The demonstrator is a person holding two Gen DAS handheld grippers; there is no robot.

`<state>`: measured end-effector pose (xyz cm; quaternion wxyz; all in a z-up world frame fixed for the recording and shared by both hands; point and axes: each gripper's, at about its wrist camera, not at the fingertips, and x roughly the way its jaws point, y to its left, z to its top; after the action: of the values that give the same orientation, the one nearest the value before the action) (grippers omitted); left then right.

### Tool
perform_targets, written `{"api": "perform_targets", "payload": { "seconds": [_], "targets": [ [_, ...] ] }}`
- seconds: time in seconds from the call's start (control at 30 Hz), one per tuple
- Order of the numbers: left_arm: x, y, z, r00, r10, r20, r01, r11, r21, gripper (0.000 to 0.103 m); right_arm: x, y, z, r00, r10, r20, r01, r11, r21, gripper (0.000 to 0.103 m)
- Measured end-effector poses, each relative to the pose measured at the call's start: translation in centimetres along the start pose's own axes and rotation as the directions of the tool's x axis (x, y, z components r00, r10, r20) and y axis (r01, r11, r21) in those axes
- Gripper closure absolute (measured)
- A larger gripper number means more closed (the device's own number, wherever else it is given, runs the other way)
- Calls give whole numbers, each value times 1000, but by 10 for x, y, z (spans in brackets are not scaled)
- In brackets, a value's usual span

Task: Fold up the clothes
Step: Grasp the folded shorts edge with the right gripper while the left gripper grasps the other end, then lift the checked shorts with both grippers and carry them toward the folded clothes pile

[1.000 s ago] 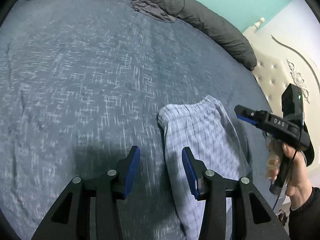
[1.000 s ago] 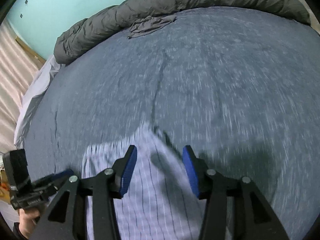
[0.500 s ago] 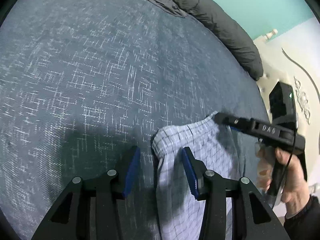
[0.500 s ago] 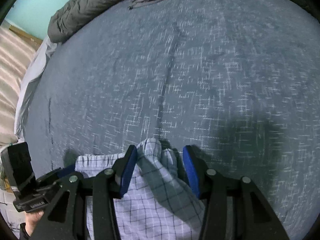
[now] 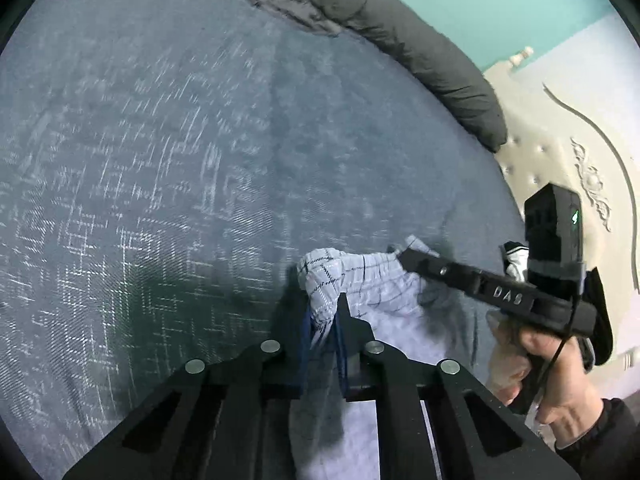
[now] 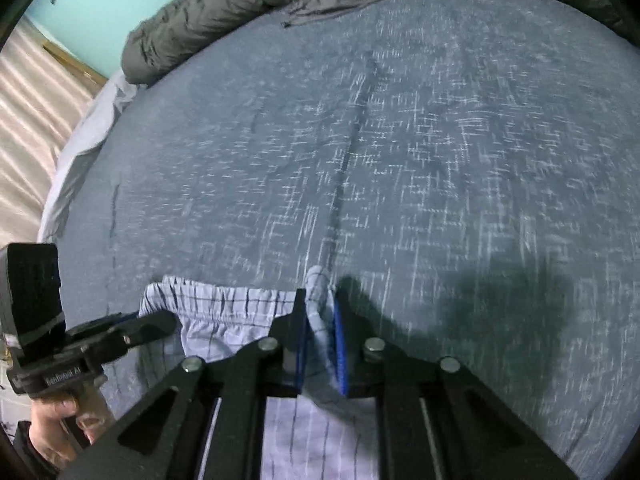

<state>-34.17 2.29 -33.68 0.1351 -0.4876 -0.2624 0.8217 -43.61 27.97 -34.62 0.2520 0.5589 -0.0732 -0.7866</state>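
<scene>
Blue-grey bed (image 5: pixel 168 184) under teal wall | checked shorts (image 5: pixel 360 280) lie at near edge | left claw (image 5: pixel 322 320) pinches one waistband corner | right claw (image 6: pixel 320 320) pinches the other.

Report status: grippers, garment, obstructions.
Left gripper and right gripper each shut on checked garment corners. Garment bunched on bed. Nothing obstructing.

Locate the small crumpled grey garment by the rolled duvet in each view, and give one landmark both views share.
Left wrist view: the crumpled grey garment lies at top centre, against the dark grey duvet.
Right wrist view: it lies at top centre, slightly right, at the duvet's edge.
Shared landmark: the checked shorts, pinched by both tools.
</scene>
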Motion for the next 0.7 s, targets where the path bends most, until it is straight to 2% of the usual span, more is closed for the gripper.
{"api": "perform_targets", "payload": {
  "seconds": [0.2, 0.4, 0.7],
  "targets": [
    [-25, -35, -6, 1000, -10, 25, 8, 998, 65, 94, -53, 3, -21, 994, 19, 111, -17, 1000, -20, 93],
    [-58, -77, -15, 998, -19, 55, 11, 990, 137, 94, -115, 6, -38, 974, 28, 226, -18, 999, -44, 93],
    [-116, -139, -29, 994, -15, 111, -14, 966, 259, 94, -188, 45, -52, 942, 20, 335, 13, 995, -96, 93]
  ]
}}
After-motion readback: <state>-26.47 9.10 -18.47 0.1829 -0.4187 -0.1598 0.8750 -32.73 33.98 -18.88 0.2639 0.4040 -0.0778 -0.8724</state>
